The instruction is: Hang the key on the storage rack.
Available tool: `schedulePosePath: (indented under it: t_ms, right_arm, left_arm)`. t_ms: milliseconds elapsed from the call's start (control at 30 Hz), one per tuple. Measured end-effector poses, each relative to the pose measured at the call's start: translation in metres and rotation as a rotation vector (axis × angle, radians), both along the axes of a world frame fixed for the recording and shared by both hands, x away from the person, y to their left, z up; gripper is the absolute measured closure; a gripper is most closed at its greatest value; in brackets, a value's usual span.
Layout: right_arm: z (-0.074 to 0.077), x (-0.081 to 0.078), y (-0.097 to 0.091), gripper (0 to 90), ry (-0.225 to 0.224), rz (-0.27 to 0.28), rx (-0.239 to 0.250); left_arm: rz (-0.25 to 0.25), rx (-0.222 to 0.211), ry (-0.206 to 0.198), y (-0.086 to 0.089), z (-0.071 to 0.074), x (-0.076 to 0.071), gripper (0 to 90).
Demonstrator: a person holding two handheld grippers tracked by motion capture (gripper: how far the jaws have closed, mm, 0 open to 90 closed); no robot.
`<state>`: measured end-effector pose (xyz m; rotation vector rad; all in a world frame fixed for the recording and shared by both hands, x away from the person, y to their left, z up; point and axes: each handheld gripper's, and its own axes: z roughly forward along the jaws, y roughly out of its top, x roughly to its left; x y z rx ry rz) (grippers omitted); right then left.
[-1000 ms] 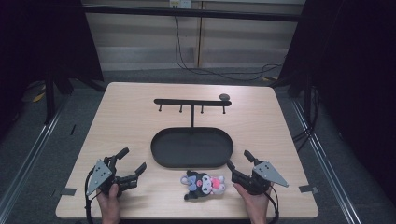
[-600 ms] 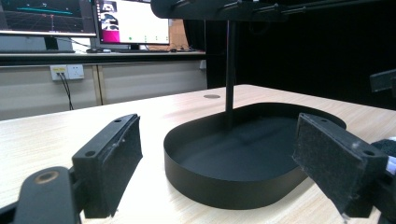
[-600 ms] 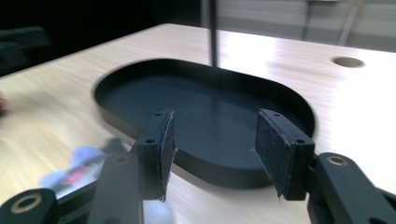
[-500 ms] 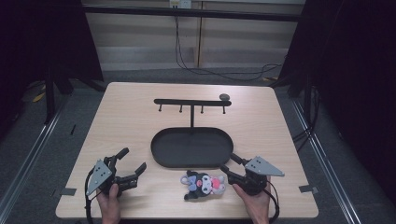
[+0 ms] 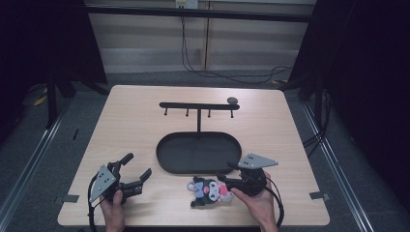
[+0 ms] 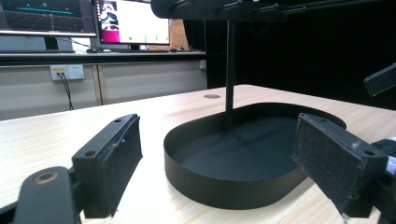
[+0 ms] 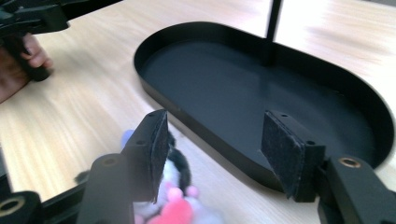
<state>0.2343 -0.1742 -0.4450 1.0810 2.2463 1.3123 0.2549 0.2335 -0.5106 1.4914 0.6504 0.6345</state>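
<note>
On the near left of the counter (image 5: 145,111), the left gripper (image 5: 137,170) rests low in a hand (image 5: 114,211), pointing right and away toward the tray (image 5: 167,162). Its jaws stand wide apart with nothing between them. In the left gripper view the two pads frame the near wall of the tray (image 6: 219,186), with bare wood under them.

The tray is a black oval dish at the middle of the counter. A thin post (image 5: 198,123) rises from its far edge and carries a crossbar (image 5: 193,105) with small pegs hanging under it. A small dark round thing (image 5: 232,100) sits at the right end of the bar.

Just near of the tray, right of middle, lies the plush toy (image 5: 208,190), black and white with pink and lilac bits. It lies on the wood, close to the tray's wall but outside it.

The right gripper (image 5: 223,177) comes in from the near right in the other hand (image 5: 258,205), its tips over the toy's right end. Its jaws have just been opening a little and stand about half apart. In the right gripper view the toy (image 7: 180,205) lies under and beside the left pad (image 7: 159,149), while the gap between the pads looks onto the tray's wall (image 7: 219,144); the pads do not clamp the toy.
</note>
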Motion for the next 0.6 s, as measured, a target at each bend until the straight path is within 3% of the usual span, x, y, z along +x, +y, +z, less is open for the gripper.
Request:
schedulePosePath:
  t_ms: [267,367,533,567,600]
  right_arm:
    - [0.014,0.011,0.017,39.9,0.068,0.1,-0.023]
    - [0.022,0.014,0.027,36.5,0.081,0.127,-0.057]
    - [0.03,0.02,0.036,30.8,0.088,0.117,-0.095]
    - [0.031,0.025,0.04,29.2,0.118,0.129,-0.101]
    - [0.031,0.025,0.04,29.2,0.118,0.129,-0.101]
  left_arm:
    - [0.0,0.0,0.0,0.0,0.0,0.0,15.2]
    - [0.0,0.0,0.0,0.0,0.0,0.0,15.2]
    - [0.0,0.0,0.001,0.0,0.0,0.0,15.2]
    - [-0.001,-0.001,0.0,0.0,0.0,0.0,15.2]
    - [0.0,0.0,0.0,0.0,0.0,0.0,15.2]
